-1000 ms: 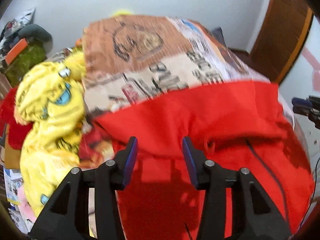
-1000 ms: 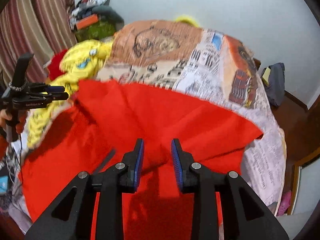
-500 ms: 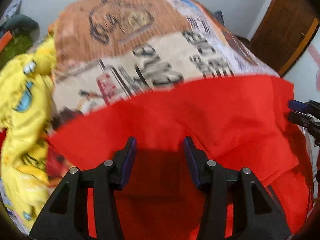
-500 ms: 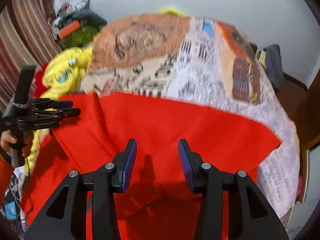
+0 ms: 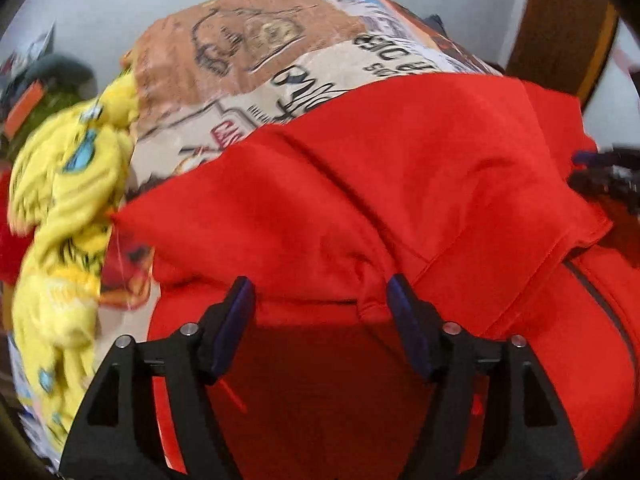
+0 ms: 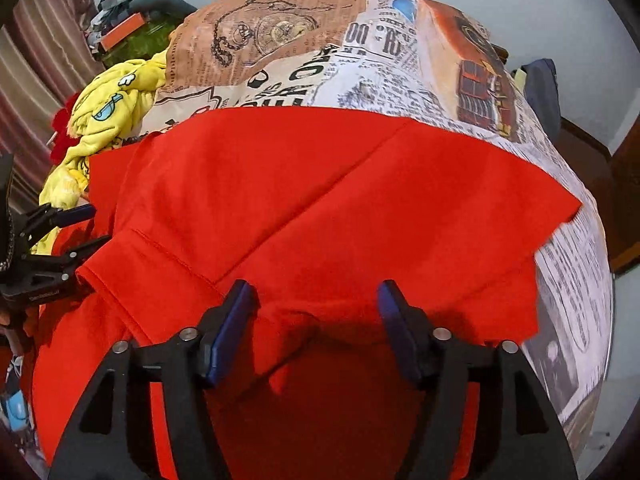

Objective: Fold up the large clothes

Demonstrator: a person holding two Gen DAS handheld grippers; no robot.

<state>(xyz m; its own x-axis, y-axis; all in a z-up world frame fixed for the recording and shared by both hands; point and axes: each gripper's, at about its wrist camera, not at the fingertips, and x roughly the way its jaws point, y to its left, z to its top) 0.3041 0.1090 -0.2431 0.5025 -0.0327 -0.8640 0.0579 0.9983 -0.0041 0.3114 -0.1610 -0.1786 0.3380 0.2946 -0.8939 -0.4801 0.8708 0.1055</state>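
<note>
A large red garment [image 5: 400,180] lies on a table covered with a newspaper-print cloth [image 5: 248,48]. Its upper part is folded over onto the lower part. My left gripper [image 5: 318,284] hovers at the fold's near edge. Its jaws are opening, with red cloth bunched between them but no pad pressing on it. In the right wrist view the same red garment [image 6: 300,184] is spread flat. My right gripper [image 6: 313,286] stands over its near hem, jaws opening, a loose ruck of cloth between the pads. Each gripper shows at the edge of the other's view.
A crumpled yellow printed garment [image 5: 68,200] lies at the table's left, also seen as the yellow garment [image 6: 108,112] beside the red one. Clutter and a striped curtain [image 6: 36,64] stand behind it. A brown wooden door [image 5: 560,28] is at the right.
Both grippers sank toward the table with the red cloth's edge and then spread their jaws. The folded-over layer now rests on the lower layer instead of hanging from the pads.
</note>
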